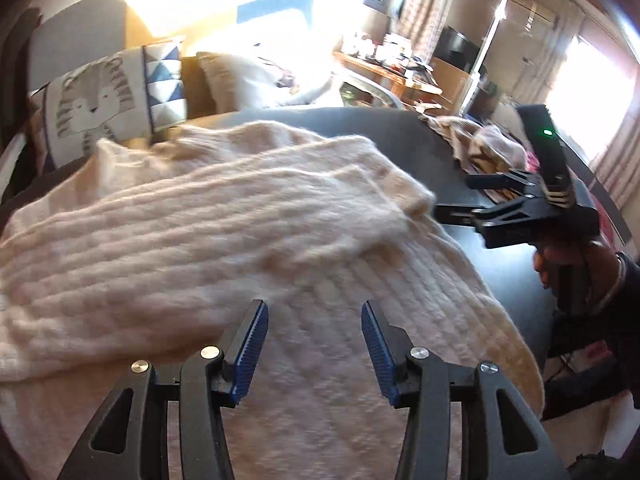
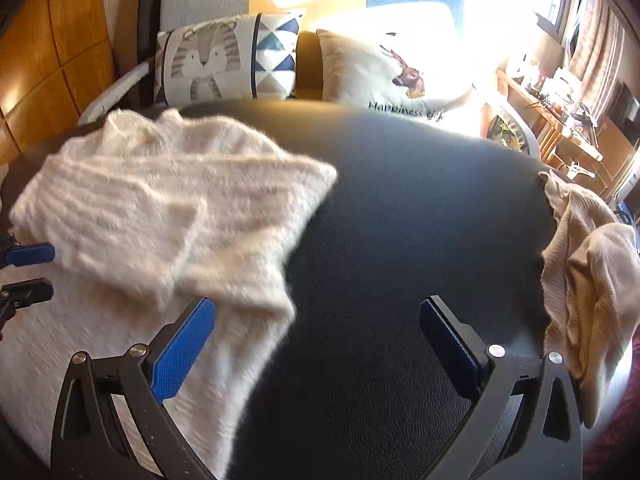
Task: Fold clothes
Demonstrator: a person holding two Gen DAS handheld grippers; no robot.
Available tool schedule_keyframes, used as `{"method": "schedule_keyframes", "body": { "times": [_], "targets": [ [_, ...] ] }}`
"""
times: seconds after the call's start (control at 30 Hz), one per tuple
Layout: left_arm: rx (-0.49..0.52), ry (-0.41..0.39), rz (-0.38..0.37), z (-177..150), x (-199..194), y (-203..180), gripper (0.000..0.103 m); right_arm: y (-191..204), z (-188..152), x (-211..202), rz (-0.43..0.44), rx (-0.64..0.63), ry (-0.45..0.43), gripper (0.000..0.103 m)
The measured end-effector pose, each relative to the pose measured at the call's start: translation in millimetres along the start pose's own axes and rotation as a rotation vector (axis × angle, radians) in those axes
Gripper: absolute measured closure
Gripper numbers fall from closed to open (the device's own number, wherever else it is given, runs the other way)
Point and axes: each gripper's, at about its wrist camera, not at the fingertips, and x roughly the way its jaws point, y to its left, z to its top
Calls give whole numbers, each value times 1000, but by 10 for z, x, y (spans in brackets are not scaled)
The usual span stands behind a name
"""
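Note:
A cream knitted sweater (image 1: 200, 232) lies spread on the black table (image 1: 400, 136), with a sleeve folded across its body. My left gripper (image 1: 314, 306) hovers over the sweater's lower part, open, with nothing between its blue pads. In the right wrist view the sweater (image 2: 160, 200) covers the table's left half. My right gripper (image 2: 318, 303) stands wide open above bare black tabletop (image 2: 400, 200), its left finger (image 2: 184, 348) over the sweater's edge. A hand holds the right gripper (image 1: 456, 196) just beyond the folded sleeve's cuff. The left gripper (image 2: 50, 269) shows at the left edge.
A heap of beige clothes (image 2: 588, 264) hangs over the table's right edge, also seen as the beige heap (image 1: 480, 144). Behind the table stand a tiger cushion (image 2: 208, 60) and a deer cushion (image 2: 384, 72). A cluttered wooden desk (image 2: 560, 120) is at the back right.

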Motion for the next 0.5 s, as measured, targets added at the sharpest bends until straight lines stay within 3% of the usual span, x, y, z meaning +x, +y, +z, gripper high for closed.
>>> {"method": "schedule_keyframes", "body": {
  "times": [0.17, 0.3, 0.4, 0.5],
  "targets": [
    [-48, -81, 99, 394, -183, 609, 54, 214, 628, 137, 142, 108, -39, 0],
    [-82, -91, 232, 753, -157, 1110, 54, 545, 921, 509, 284, 189, -5, 0],
    [-98, -47, 261, 902, 38, 1381, 54, 805, 996, 818, 283, 171, 25, 0],
    [-135, -15, 225, 946, 331, 1507, 54, 936, 982, 1102, 257, 162, 73, 0]
  ]
}}
